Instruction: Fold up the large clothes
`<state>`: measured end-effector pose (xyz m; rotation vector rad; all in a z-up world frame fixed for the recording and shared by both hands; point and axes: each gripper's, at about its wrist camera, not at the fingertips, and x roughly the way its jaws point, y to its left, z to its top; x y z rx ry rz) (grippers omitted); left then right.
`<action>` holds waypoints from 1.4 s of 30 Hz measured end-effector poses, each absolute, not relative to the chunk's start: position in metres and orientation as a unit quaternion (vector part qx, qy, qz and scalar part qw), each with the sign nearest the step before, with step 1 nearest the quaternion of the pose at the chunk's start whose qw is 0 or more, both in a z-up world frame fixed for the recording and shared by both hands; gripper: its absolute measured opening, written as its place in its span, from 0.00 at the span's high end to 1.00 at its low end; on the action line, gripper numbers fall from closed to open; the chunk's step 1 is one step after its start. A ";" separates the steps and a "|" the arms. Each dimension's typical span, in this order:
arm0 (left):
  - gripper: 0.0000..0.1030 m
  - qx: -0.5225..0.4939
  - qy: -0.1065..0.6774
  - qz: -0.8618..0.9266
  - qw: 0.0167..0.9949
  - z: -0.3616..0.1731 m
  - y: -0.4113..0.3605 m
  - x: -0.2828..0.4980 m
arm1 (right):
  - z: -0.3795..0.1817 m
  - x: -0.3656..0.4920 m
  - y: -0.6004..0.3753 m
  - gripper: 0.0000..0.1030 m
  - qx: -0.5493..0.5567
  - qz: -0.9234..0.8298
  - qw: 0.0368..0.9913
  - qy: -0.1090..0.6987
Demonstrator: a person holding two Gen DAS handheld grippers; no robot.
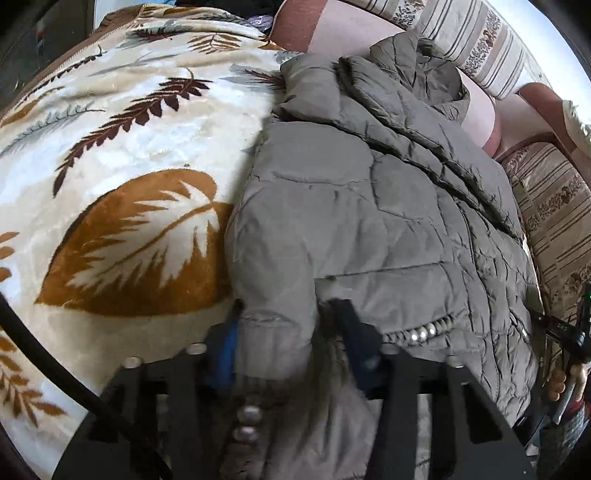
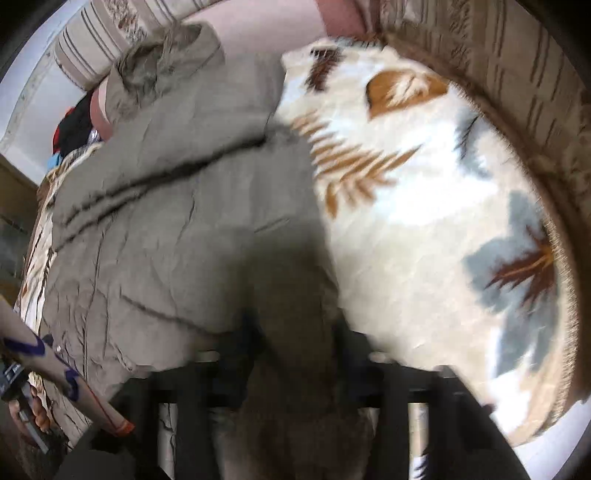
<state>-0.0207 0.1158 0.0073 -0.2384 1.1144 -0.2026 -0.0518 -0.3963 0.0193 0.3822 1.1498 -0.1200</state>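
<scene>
A grey-olive quilted puffer jacket (image 1: 388, 206) lies spread on a leaf-patterned blanket (image 1: 122, 155), hood toward the sofa back. My left gripper (image 1: 286, 325) is shut on the jacket's lower hem, near a row of silver snaps (image 1: 421, 334). In the right wrist view the same jacket (image 2: 166, 221) fills the left side. My right gripper (image 2: 295, 343) is shut on a fold of the jacket's edge; this view is blurred. The other hand and its gripper handle show at the far edge of each view.
The blanket (image 2: 424, 221) covers a sofa seat. Striped beige cushions (image 1: 461, 40) and a pink cushion (image 1: 332, 33) stand behind the jacket. A pile of dark and coloured clothes (image 2: 74, 129) lies at the far end. A patterned sofa arm (image 2: 535, 92) borders the blanket.
</scene>
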 end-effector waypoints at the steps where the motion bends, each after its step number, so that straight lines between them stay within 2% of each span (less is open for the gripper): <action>1: 0.69 -0.107 0.526 -0.089 0.839 0.011 0.116 -0.026 | 0.020 -0.055 -0.398 0.77 0.181 -0.054 0.820 0.540; 3: 0.71 -0.100 0.527 -0.082 0.840 0.012 0.120 -0.035 | 0.027 -0.064 -0.399 0.84 0.181 -0.053 0.822 0.537; 5: 0.71 -0.098 0.526 -0.080 0.841 0.012 0.124 -0.046 | 0.029 -0.075 -0.400 0.85 0.183 -0.051 0.822 0.536; 8: 0.62 -0.082 0.523 -0.059 0.847 0.011 0.130 -0.047 | 0.024 -0.086 -0.402 0.85 0.184 -0.053 0.821 0.537; 12: 0.58 -0.084 0.514 -0.051 0.852 0.025 0.133 -0.045 | 0.030 -0.085 -0.404 0.74 0.176 -0.072 0.830 0.525; 13: 0.53 -0.076 0.502 -0.050 0.860 0.034 0.133 -0.047 | 0.036 -0.088 -0.403 0.73 0.169 -0.079 0.834 0.520; 14: 0.45 -0.072 0.492 -0.049 0.866 0.041 0.132 -0.048 | 0.044 -0.091 -0.400 0.69 0.162 -0.084 0.839 0.512; 16: 0.36 -0.068 0.466 -0.049 0.881 0.056 0.129 -0.050 | 0.059 -0.092 -0.395 0.61 0.152 -0.088 0.851 0.496; 21: 0.26 -0.061 0.436 -0.065 0.896 0.076 0.113 -0.032 | 0.101 -0.078 -0.365 0.45 0.123 -0.049 0.878 0.459; 23: 0.26 -0.061 0.436 -0.072 0.895 0.078 0.103 -0.017 | 0.111 -0.063 -0.346 0.43 0.112 -0.025 0.883 0.455; 31: 0.26 -0.035 0.429 -0.096 0.897 0.072 0.065 0.026 | 0.132 0.029 -0.287 0.43 0.103 0.035 0.882 0.458; 42: 0.25 -0.007 0.436 -0.087 0.896 0.027 0.058 0.082 | 0.135 0.229 -0.255 0.42 0.103 0.011 0.862 0.496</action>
